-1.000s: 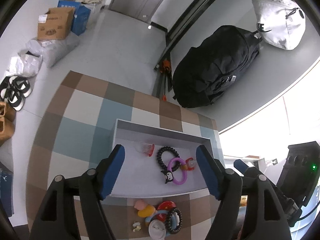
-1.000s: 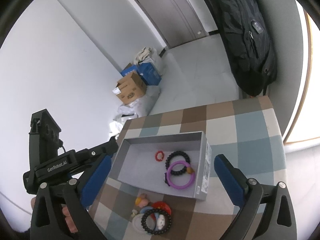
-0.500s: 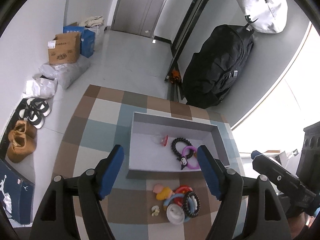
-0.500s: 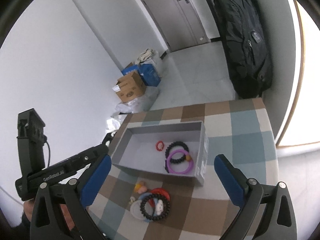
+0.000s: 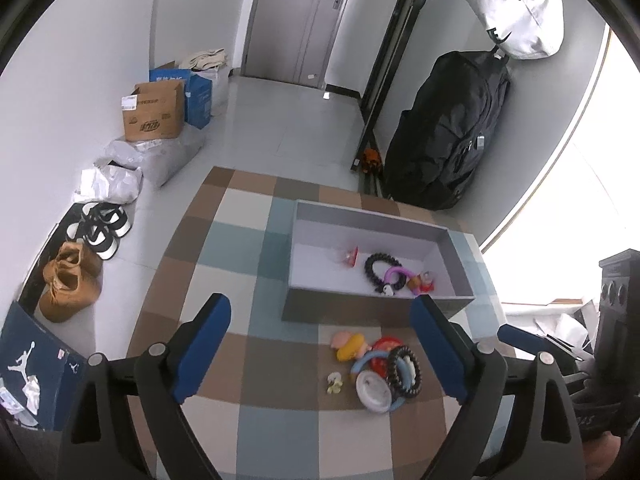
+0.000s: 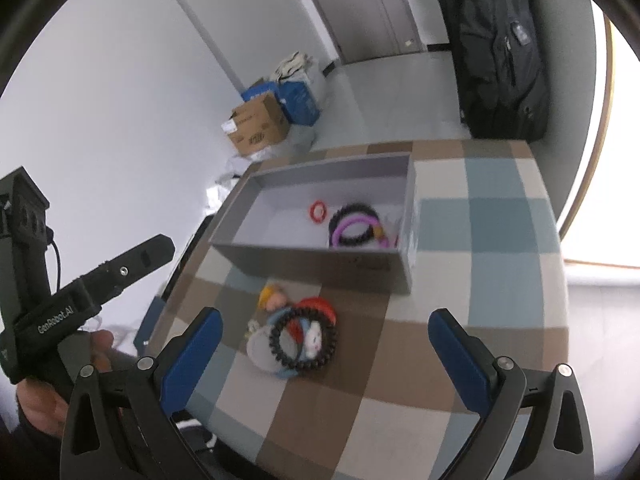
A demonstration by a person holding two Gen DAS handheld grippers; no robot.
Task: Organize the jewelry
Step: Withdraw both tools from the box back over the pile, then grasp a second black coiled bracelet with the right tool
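Note:
A grey open box point(image 5: 372, 308) point(image 6: 320, 262) stands on the checkered tablecloth point(image 5: 224, 280). Inside lie a small red ring point(image 6: 318, 211), a black bead bracelet point(image 5: 376, 266) and a purple ring point(image 6: 356, 226). In front of the box is a loose pile: a black bead bracelet point(image 5: 404, 370) point(image 6: 302, 338), a red piece point(image 5: 386, 346), a yellow-pink charm point(image 5: 348, 346) and a white disc point(image 5: 374, 392). My left gripper point(image 5: 320, 348) is open and empty, above the table, near the pile. My right gripper point(image 6: 324, 356) is open and empty, over the pile.
The left gripper's body point(image 6: 80, 300) shows at the left of the right wrist view. Off the table lie shoes point(image 5: 100, 228), cardboard boxes point(image 5: 154, 114), a black bag point(image 5: 444, 140) and a white bag point(image 5: 520, 12). The table edge point(image 6: 180, 272) runs close left of the pile.
Both grippers have drawn back and risen from the box, so it now looks smaller and farther. The right gripper has tilted down toward the pile. Nothing was picked up.

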